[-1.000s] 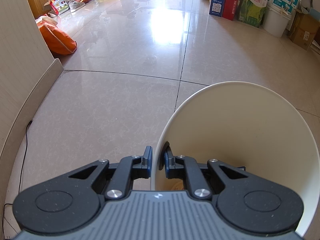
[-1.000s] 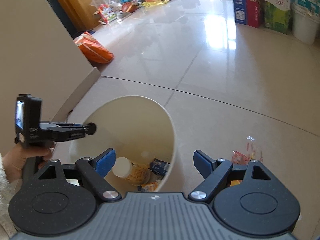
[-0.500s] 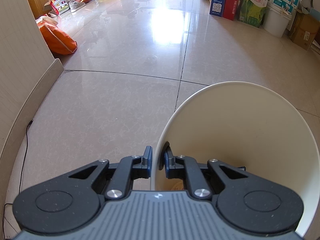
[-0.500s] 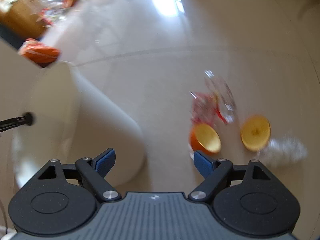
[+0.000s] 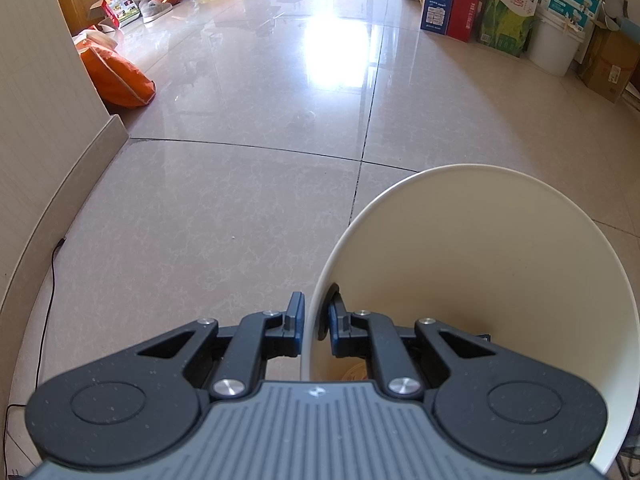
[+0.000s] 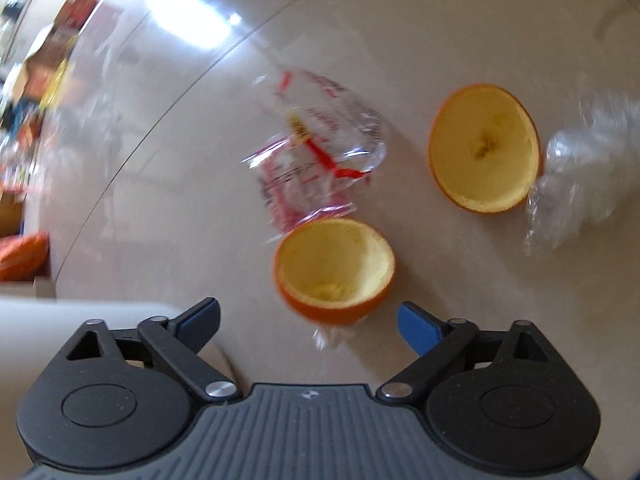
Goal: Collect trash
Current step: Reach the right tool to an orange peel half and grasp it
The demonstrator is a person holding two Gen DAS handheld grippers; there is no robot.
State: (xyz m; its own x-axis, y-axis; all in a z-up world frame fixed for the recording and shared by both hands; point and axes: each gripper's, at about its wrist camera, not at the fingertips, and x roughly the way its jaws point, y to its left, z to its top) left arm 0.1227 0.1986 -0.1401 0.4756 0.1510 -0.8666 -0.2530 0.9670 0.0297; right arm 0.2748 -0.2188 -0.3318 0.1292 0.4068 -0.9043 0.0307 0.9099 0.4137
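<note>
My left gripper [image 5: 314, 322] is shut on the rim of a cream waste bin [image 5: 500, 240], one finger outside the wall and one inside. In the right wrist view my right gripper [image 6: 308, 316] hangs low over the floor, its jaws opening wide, with nothing pressed between them. Just ahead of its fingertips lies a hollow orange peel half [image 6: 334, 270]. A second peel half [image 6: 484, 148] lies further right. A clear wrapper with red print [image 6: 316, 148] sits behind the near peel. Crumpled clear plastic [image 6: 584, 168] lies at the far right.
The bin's side [image 6: 80, 312] fills the lower left of the right wrist view. An orange bag [image 5: 116, 76] lies by the wall at left. Boxes [image 5: 456, 0] and a white bucket [image 5: 554, 44] line the far right. A black cable [image 5: 44, 300] runs along the skirting.
The right gripper swung away from the bin's mouth, dropped toward the floor and rolled; the peels and wrapper now loom close and its jaws stand wider. The left gripper and bin have not moved.
</note>
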